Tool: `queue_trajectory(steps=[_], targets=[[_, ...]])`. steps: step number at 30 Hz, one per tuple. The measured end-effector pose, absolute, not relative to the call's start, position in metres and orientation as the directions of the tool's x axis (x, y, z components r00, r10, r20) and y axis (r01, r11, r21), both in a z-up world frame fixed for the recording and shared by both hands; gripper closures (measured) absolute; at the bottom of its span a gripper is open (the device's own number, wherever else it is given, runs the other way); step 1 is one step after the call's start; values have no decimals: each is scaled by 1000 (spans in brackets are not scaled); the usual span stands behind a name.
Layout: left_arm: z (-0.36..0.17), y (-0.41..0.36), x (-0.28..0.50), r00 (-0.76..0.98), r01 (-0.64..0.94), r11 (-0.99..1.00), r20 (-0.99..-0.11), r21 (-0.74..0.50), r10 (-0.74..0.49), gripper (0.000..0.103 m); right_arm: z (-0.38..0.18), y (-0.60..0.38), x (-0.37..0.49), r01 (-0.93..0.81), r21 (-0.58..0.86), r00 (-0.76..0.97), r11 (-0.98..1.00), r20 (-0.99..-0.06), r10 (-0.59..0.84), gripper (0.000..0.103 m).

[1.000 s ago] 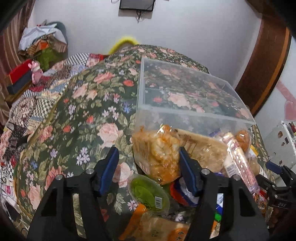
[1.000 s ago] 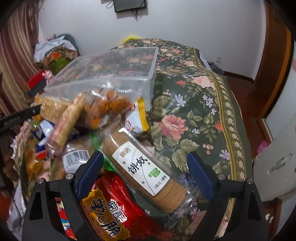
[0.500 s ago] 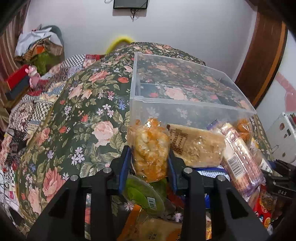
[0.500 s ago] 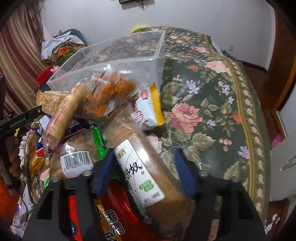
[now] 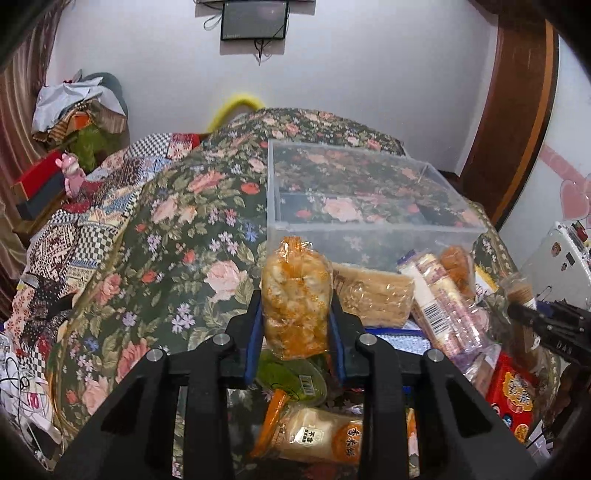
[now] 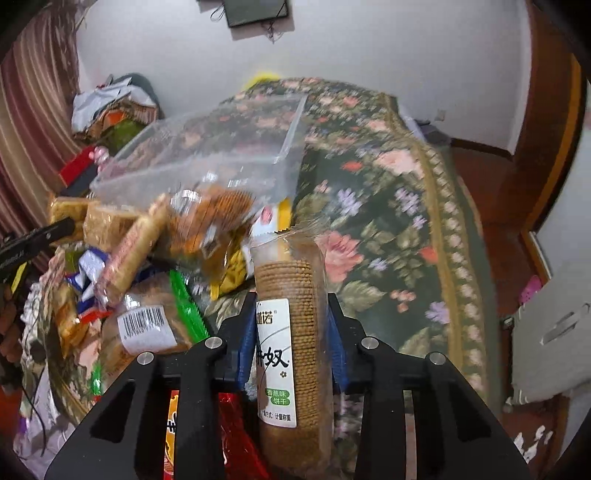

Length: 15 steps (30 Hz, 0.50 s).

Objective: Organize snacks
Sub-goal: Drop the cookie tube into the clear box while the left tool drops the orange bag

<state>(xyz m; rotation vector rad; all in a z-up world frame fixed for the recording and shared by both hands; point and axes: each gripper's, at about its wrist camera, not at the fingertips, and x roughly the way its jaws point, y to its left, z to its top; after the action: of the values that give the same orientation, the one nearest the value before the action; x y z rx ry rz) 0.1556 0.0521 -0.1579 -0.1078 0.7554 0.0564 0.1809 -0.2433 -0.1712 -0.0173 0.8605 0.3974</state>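
The left hand-held gripper (image 5: pixel 295 325) pinched an orange snack bag (image 5: pixel 295 299). The right hand-held gripper (image 6: pixel 291 328) was closing on a cracker tube (image 6: pixel 288 332). Both were probably meant for the clear box (image 5: pixel 369 236) behind, on the bed (image 5: pixel 177 236).

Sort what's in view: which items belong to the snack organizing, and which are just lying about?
Job:
- orange puff bag, clamped in the left gripper
- biscuit sleeve, between the closing jaws of the right gripper
- clear bin, empty
- snack pile in front of it

Lying about:
- floral cover
- clothes heap
- wall screen
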Motion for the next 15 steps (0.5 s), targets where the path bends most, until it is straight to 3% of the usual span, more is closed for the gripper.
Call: queue_trajectory(steps=[15], targets=[[-106, 53, 148, 813, -81, 995, -582, -64, 29, 72, -98, -241, 189, -340, 109, 747, 934, -572, 339, 72]])
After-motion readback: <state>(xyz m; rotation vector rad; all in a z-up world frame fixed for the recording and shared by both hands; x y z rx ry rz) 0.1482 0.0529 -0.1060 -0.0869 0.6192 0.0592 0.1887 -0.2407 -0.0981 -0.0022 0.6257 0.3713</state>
